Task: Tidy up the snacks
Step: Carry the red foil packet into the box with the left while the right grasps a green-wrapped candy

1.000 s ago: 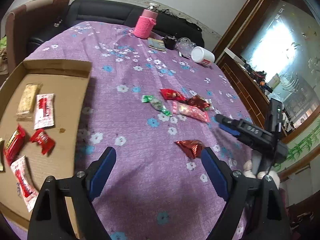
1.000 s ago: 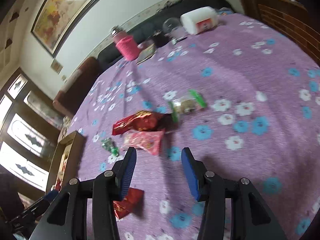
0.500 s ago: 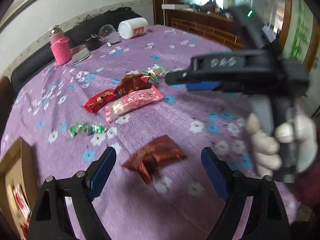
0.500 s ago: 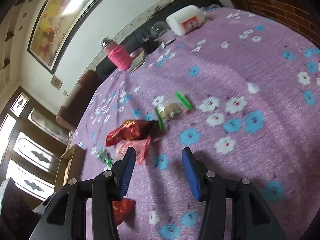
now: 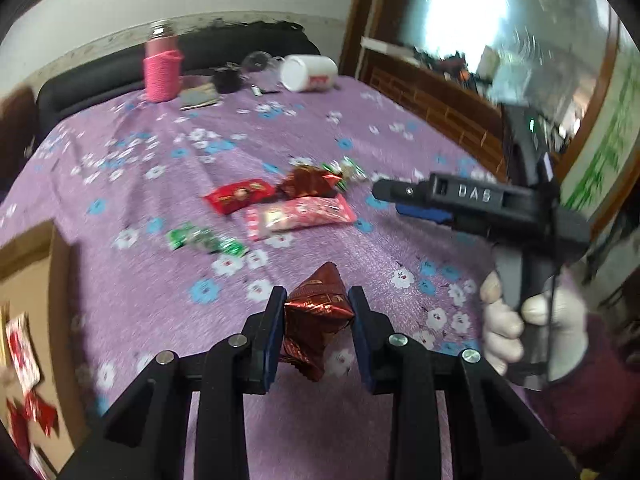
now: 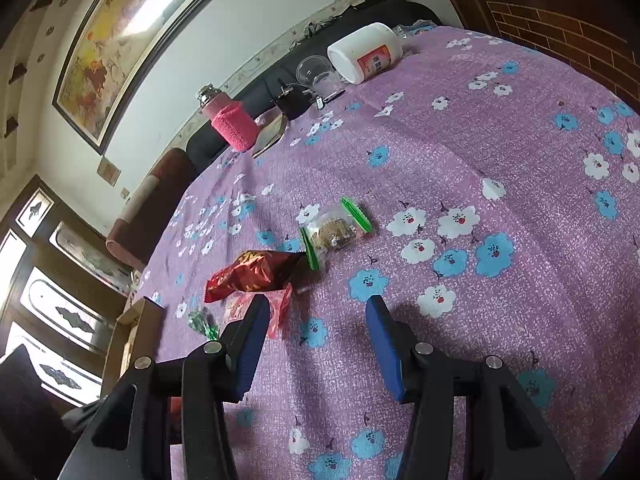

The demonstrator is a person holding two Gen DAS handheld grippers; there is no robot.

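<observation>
A dark red foil snack [image 5: 320, 308] sits between the blue pads of my left gripper [image 5: 317, 296], whose jaws are closing and press on its sides. Farther off on the purple flowered cloth lie a red packet [image 5: 240, 196], another dark red foil bag [image 5: 308, 182], a pink packet [image 5: 300, 216], a green candy [image 5: 204, 240] and a clear green-ended packet [image 6: 336, 232]. My right gripper [image 6: 316, 304] hovers open over bare cloth near the pink packet [image 6: 280, 308], nothing between its fingers. The cardboard box [image 5: 28, 280] at the left holds several red and white snacks.
A pink-sleeved bottle [image 5: 162, 68], a white jar on its side [image 5: 308, 72], a glass cup [image 6: 316, 72] and small dark items stand at the table's far edge by a black sofa. A gloved hand [image 5: 508, 320] holds the right gripper at the right.
My left gripper swung away from the box, moved in over the dark red foil snack and closed onto it. The right gripper stayed nearly still and open.
</observation>
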